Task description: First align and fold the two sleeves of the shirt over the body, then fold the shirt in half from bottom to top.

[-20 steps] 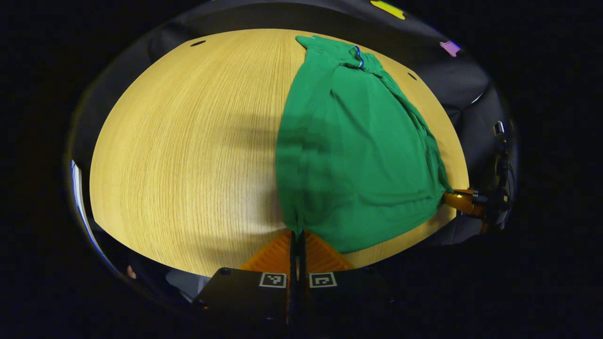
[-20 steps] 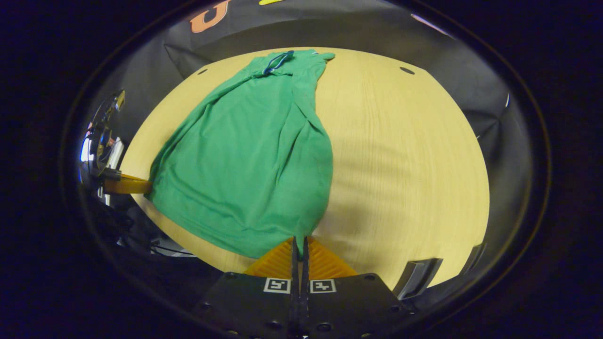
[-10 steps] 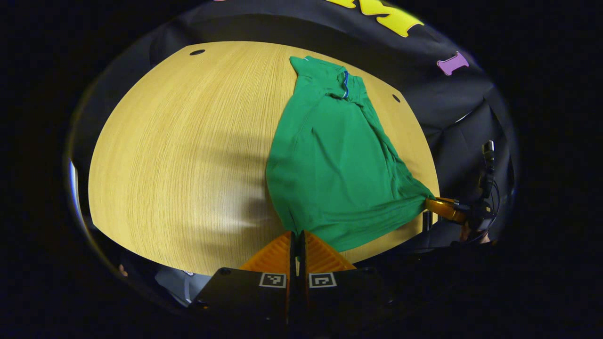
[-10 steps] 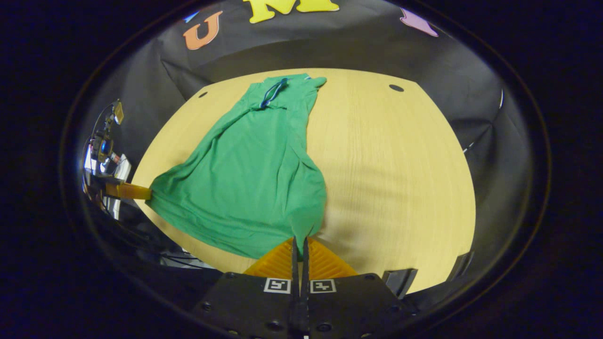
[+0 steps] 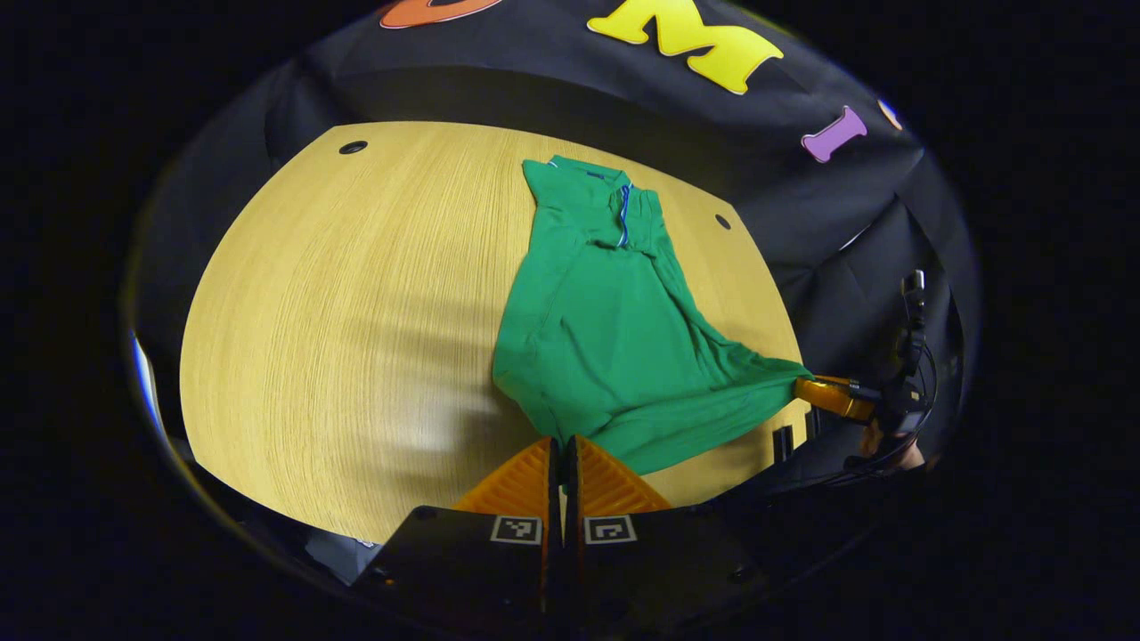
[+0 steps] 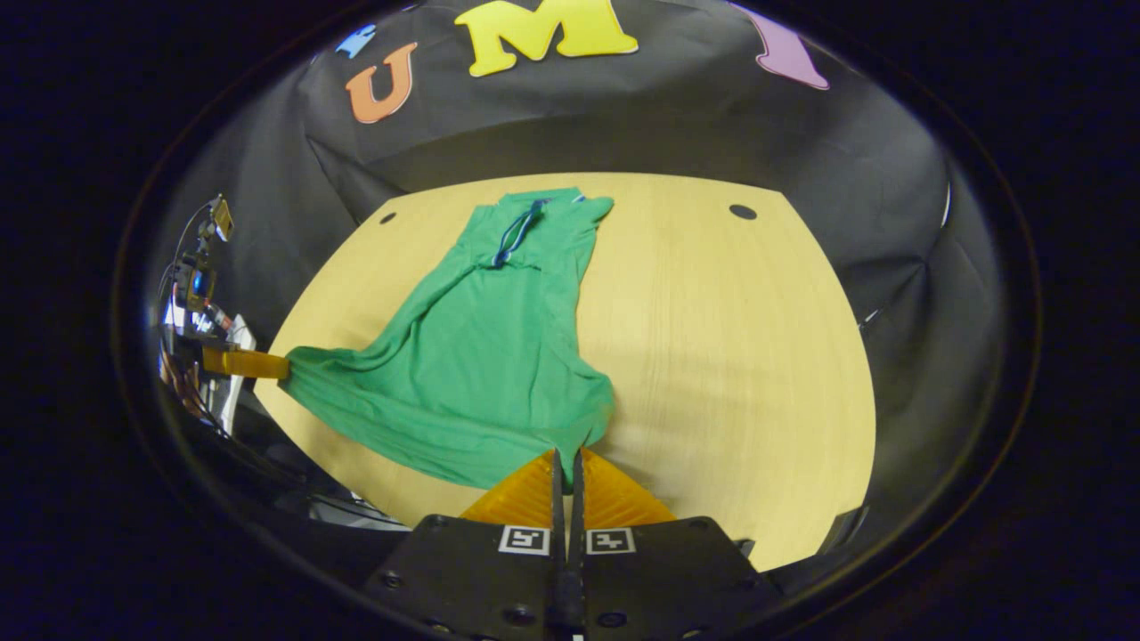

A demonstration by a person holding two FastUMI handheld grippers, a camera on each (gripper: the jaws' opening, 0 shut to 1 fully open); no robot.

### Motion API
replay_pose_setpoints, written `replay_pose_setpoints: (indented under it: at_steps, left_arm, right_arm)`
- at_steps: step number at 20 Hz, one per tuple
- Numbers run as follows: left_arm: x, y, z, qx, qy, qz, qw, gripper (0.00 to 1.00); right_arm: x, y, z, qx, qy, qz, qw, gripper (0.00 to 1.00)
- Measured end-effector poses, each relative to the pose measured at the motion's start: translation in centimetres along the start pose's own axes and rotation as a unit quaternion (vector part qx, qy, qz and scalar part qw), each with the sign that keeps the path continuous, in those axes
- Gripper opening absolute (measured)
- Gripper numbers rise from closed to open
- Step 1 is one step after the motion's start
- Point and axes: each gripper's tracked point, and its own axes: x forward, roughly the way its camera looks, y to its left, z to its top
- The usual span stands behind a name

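Green shirt (image 5: 614, 338) hem corners are pinched in both grippers at the table's (image 5: 338, 303) near edge: left gripper (image 5: 561, 442) and right gripper (image 6: 566, 454) each clamp the cloth. Its collar lies by the far edge.

Black tongs (image 5: 561, 445) housing, square fiducial markers, screws.

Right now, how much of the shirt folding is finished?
The sleeves look done: the green collared shirt lies narrow on the light wooden table, sleeves tucked over its body. The second fold is in hand: the left hand-held gripper and right hand-held gripper each pinch a bottom corner, hem raised. Left to do: carry the hem up to the collar.
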Motion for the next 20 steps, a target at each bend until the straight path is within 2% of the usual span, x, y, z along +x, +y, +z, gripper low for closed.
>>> replay_pose_setpoints:
  at_steps: [4,7,13,20]
  left_arm:
    - [-0.3,0.2,4.1,0.014,-0.031,0.001,0.999,0.03]
    - [-0.1,0.1,8.0,0.027,-0.054,-0.002,0.998,0.03]
    - [1.0,-0.4,16.6,0.059,-0.122,0.011,0.991,0.03]
    - [2.7,0.0,27.0,0.073,-0.178,0.027,0.981,0.04]
  right_arm:
    - [-0.2,0.0,4.4,0.020,-0.030,0.009,0.999,0.00]
    - [-0.1,-0.6,8.5,0.022,-0.059,0.005,0.998,0.02]
    - [0.7,-0.9,15.8,0.010,-0.097,-0.009,0.995,0.00]
    - [3.4,-1.2,27.3,-0.003,-0.149,-0.030,0.988,0.01]
